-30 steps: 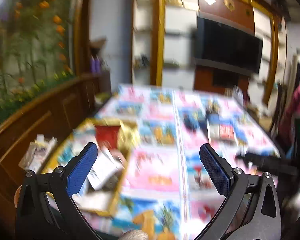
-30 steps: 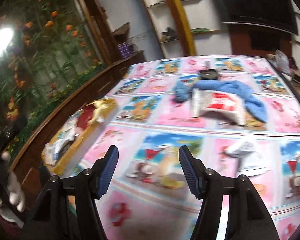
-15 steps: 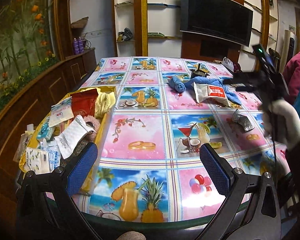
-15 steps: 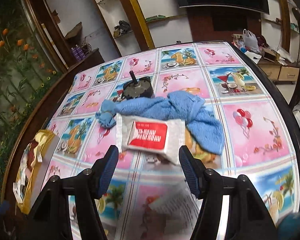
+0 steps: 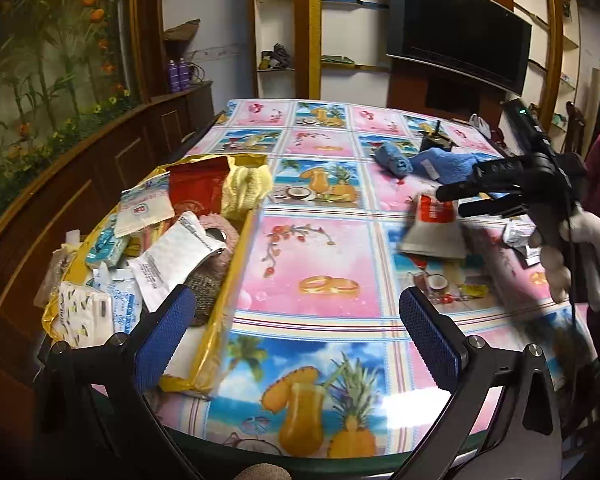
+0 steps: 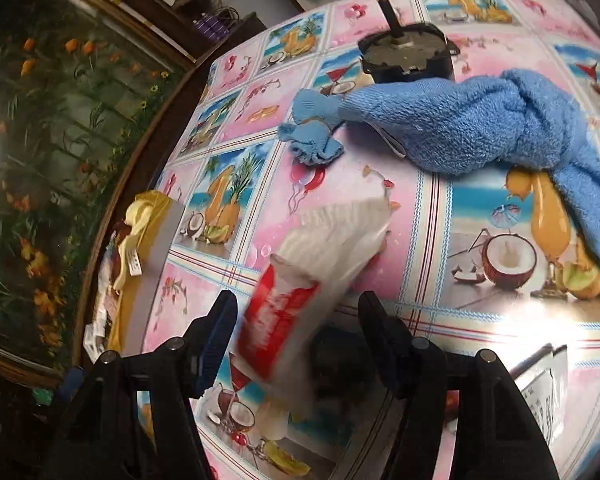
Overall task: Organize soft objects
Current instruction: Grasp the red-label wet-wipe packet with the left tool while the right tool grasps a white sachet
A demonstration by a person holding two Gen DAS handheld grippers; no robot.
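A white and red tissue pack (image 6: 300, 296) lies between the fingers of my right gripper (image 6: 296, 332), blurred by motion; the jaws stand wide and do not press it. It also shows in the left wrist view (image 5: 434, 224), under the right gripper (image 5: 456, 200). A blue towel (image 6: 480, 132) and a small blue cloth (image 6: 312, 124) lie beyond it. My left gripper (image 5: 296, 324) is open and empty over the table's near edge, beside a gold box (image 5: 224, 308) full of packets and soft things.
A black motor-like part (image 6: 408, 56) stands behind the towel. A silver packet (image 5: 518, 236) lies at the right by the gloved hand (image 5: 584, 256). A wooden cabinet (image 5: 100, 168) runs along the table's left side. A TV (image 5: 456, 40) hangs on the far wall.
My right gripper has moved down onto the tissue pack, which has shifted away from the towel and now sits between its fingers. My left gripper has drifted slightly toward the box.
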